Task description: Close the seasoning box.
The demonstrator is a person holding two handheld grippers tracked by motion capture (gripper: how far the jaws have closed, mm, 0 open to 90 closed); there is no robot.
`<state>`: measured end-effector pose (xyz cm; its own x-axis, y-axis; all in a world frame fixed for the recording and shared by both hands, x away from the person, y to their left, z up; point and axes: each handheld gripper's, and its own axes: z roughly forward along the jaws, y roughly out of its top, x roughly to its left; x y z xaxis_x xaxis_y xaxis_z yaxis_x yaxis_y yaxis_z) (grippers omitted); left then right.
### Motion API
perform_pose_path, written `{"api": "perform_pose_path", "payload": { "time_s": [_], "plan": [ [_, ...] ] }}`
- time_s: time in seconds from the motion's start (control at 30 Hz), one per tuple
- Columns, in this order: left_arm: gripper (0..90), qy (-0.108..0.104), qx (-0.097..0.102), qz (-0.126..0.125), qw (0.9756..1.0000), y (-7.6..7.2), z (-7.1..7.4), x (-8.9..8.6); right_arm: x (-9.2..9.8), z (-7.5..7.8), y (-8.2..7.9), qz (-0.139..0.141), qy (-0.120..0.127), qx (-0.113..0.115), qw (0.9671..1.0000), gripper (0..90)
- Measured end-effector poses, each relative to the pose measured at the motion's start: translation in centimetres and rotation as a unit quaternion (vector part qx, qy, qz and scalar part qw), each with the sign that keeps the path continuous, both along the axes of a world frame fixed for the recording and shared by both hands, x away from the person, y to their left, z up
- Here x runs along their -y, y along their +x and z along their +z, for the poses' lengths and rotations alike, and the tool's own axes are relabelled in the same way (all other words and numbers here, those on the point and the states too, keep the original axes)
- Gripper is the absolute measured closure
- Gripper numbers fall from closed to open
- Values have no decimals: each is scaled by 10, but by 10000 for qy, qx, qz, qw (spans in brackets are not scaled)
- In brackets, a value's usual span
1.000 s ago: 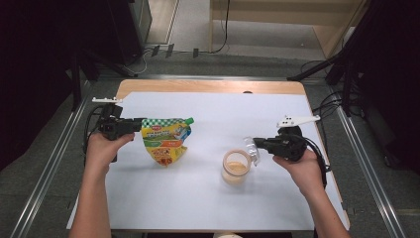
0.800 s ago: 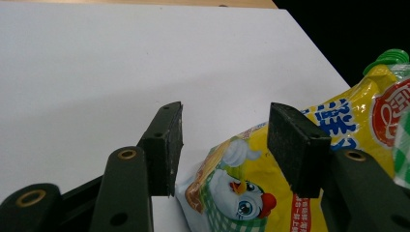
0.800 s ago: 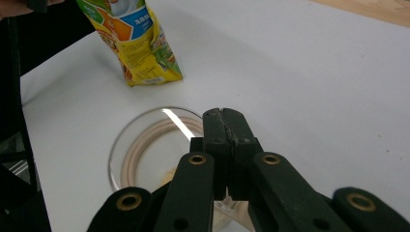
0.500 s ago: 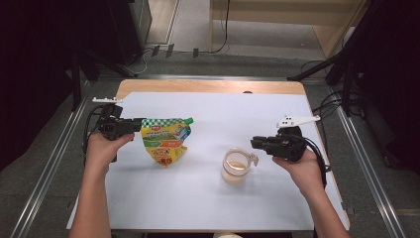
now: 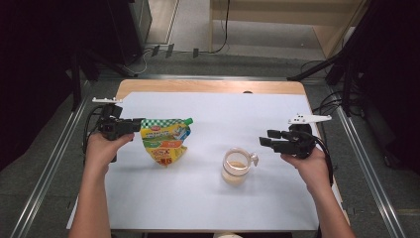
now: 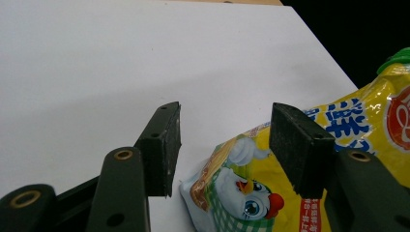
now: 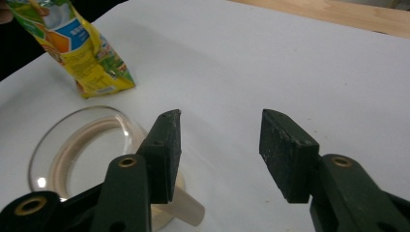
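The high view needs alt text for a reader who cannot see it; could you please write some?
A person holds an open left gripper beside a yellow pouch and an open right gripper near a glass mug on a white-covered table.

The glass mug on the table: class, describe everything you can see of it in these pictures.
The mug is small, clear glass, with a round open mouth and a side handle pointing toward the right tongs. It stands upright on the white table, right of the yellow pouch and apart from it. Something pale tan sits at the bottom. The open right tongs are close beside the handle but not gripping it.
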<state>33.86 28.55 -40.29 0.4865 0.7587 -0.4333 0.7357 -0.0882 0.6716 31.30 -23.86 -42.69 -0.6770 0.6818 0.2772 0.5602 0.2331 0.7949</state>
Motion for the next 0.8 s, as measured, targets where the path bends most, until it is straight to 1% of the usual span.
{"api": "perform_pose_path", "payload": {
  "time_s": [0.07,0.13,0.23,0.33,0.4,0.43,0.47,0.53,0.6,0.73,0.8],
  "plan": [
    [455,-7,-1,4,10000,0,0,0,4,-4,2,-60,-49,68,9999,476],
    [454,-12,3,18,10000,0,-1,0,8,-7,3,-110,-33,70,9999,461],
    [452,3,3,23,10000,0,-1,-1,13,-12,6,-205,73,1,9998,430],
    [452,32,-15,83,10000,1,-3,-2,19,-15,8,-269,140,-46,9995,397],
    [450,74,-29,94,9999,1,-4,-2,23,-18,9,-290,143,-22,9995,380],
    [450,72,-25,100,9999,1,-5,-2,24,-19,9,-348,133,47,9993,371],
    [450,67,-37,110,9999,1,-5,-3,25,-21,8,-348,122,147,9992,357],
    [449,117,-51,127,9998,1,-5,-3,28,-24,9,-329,66,241,9991,350],
    [448,147,-71,135,9998,2,-6,-3,30,-26,9,-401,62,269,9988,325],
    [447,153,-82,147,9997,2,-8,-4,34,-33,11,-546,-72,371,9978,297],
    [447,148,-86,152,9997,2,-8,-4,37,-37,11,-627,-93,327,9975,297]
  ]
}}
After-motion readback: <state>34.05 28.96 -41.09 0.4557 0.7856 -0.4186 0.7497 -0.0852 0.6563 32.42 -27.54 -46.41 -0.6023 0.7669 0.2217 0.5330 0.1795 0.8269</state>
